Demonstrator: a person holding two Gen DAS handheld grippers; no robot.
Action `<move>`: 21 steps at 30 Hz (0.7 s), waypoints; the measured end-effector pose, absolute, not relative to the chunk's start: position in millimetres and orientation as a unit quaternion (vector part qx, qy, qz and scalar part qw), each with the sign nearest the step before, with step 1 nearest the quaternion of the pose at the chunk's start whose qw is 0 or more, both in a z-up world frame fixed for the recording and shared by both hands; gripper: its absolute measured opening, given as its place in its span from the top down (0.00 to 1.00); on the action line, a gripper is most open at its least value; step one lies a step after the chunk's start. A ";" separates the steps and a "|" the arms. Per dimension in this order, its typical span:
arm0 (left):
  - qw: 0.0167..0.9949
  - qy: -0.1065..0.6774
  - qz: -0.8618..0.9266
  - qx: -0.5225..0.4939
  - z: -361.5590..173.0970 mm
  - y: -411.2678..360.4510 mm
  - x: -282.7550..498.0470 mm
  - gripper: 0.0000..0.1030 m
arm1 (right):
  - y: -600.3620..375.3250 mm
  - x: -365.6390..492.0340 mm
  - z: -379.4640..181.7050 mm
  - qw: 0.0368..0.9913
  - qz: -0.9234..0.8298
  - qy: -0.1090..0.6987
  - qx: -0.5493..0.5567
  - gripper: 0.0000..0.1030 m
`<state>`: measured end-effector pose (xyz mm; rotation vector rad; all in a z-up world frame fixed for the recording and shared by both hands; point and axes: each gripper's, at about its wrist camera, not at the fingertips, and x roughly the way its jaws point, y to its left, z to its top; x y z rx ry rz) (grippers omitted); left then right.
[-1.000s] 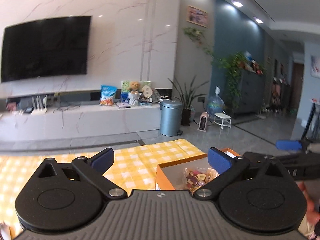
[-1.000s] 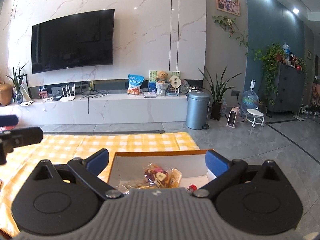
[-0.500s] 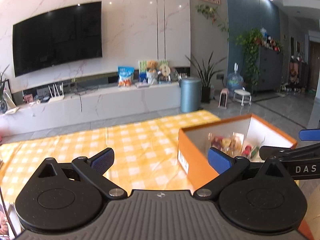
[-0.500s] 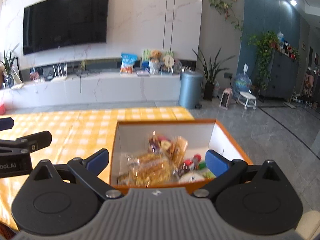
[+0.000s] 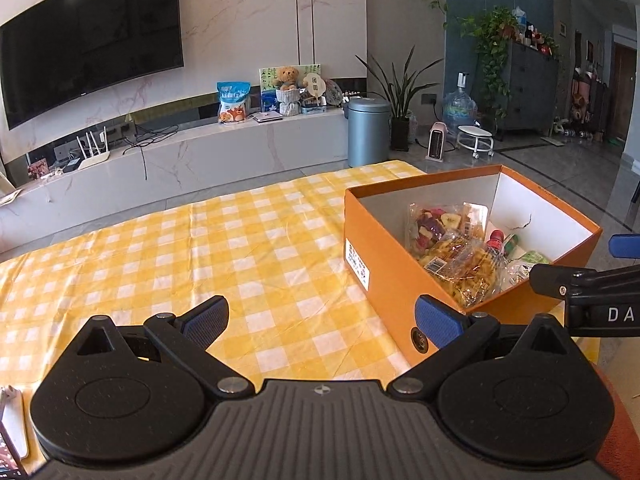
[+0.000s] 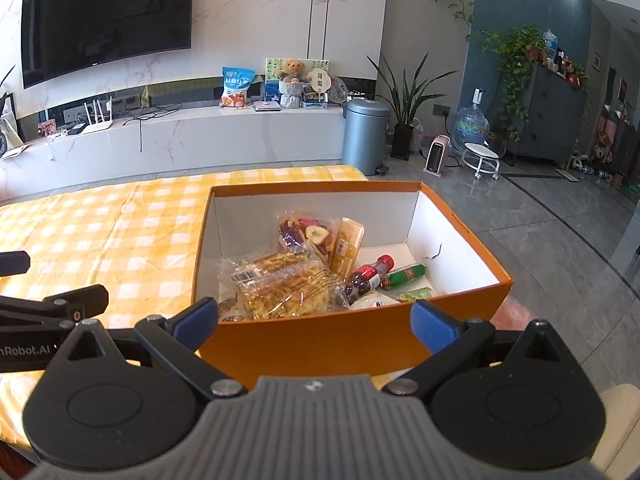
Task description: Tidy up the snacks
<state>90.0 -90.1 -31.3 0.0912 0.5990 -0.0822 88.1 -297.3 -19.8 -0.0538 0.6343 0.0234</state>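
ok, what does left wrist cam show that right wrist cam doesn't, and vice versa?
Left wrist only: the orange cardboard box's white label and round hole on its short outer side, plus the right gripper entering from the right edge.

Right wrist only: the small red-capped bottle in full, the green-wrapped sausage stick, and the left gripper at the left edge.

Both: the yellow checked tablecloth, the dried-fruit packet, the clear-wrapped yellow pastry pack, and each camera's own fingers spread open, holding nothing.

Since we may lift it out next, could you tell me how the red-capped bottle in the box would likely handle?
The bottle lies tilted among packets, so probably rolls once freed. Its glossy round body looks slippery. It seems small, likely light.
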 end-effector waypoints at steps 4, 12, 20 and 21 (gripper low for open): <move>0.954 0.295 -0.039 0.045 -29.3 -88.9 91.0 0.00 | -299.9 88.5 -19.2 0.949 0.010 0.314 -0.020 0.03; 0.953 0.297 -0.039 0.044 -28.1 -87.9 91.0 0.00 | -298.4 88.0 -15.6 0.950 0.013 0.312 -0.022 0.03; 0.953 0.296 -0.037 0.045 -27.3 -87.4 90.9 0.00 | -295.8 87.8 -15.6 0.950 0.015 0.312 -0.025 0.03; 0.954 0.296 -0.036 0.045 -27.2 -87.1 91.1 0.00 | -295.3 88.0 -15.6 0.950 0.015 0.311 -0.026 0.03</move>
